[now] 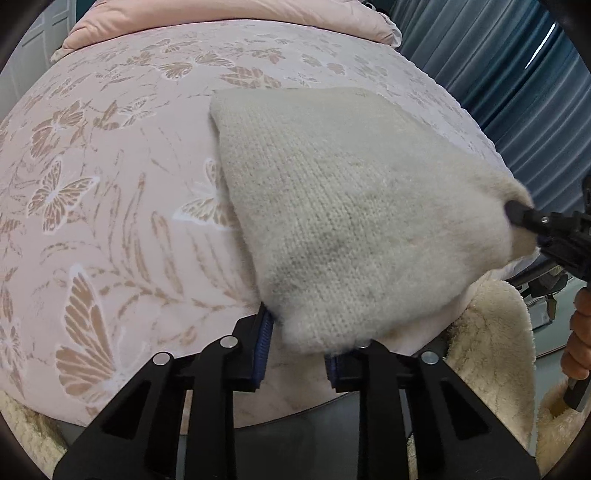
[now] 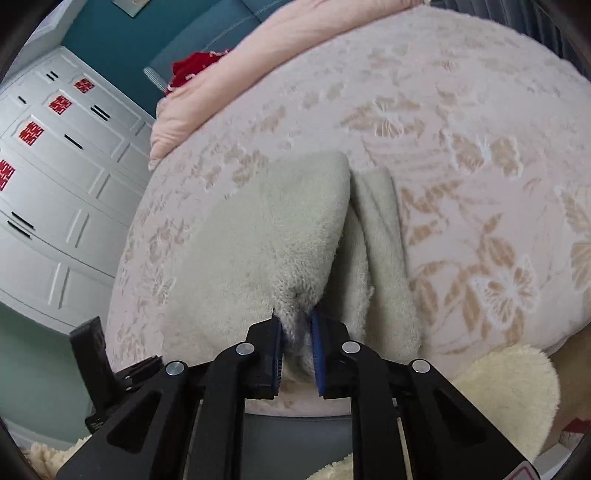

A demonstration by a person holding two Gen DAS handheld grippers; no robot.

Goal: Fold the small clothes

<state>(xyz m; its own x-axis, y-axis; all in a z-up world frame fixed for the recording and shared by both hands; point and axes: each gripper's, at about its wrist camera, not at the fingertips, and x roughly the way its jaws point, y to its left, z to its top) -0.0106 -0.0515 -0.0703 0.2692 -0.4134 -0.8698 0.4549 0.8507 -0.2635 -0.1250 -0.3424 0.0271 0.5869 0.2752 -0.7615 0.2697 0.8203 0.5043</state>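
A cream knitted garment [image 1: 343, 206] lies on a pink butterfly-patterned bed cover [image 1: 110, 192], its near edge lifted. My left gripper [image 1: 295, 325] has its jaws apart, the garment's near corner draped over and between them; the blue pads are partly hidden by it. My right gripper [image 2: 297, 325] is shut on a fold of the garment [image 2: 258, 236] at its other near corner. In the left wrist view the right gripper [image 1: 517, 214] pinches the garment's right corner. A second layer of the garment [image 2: 384, 236] lies beside the lifted fold.
A pink duvet [image 1: 229, 18] lies at the bed's far end. A fluffy cream throw [image 1: 491, 325] hangs off the near edge. Blue curtains [image 1: 517, 85] stand to the right. White wardrobe doors [image 2: 55, 177] and a red cloth [image 2: 192, 66] show in the right wrist view.
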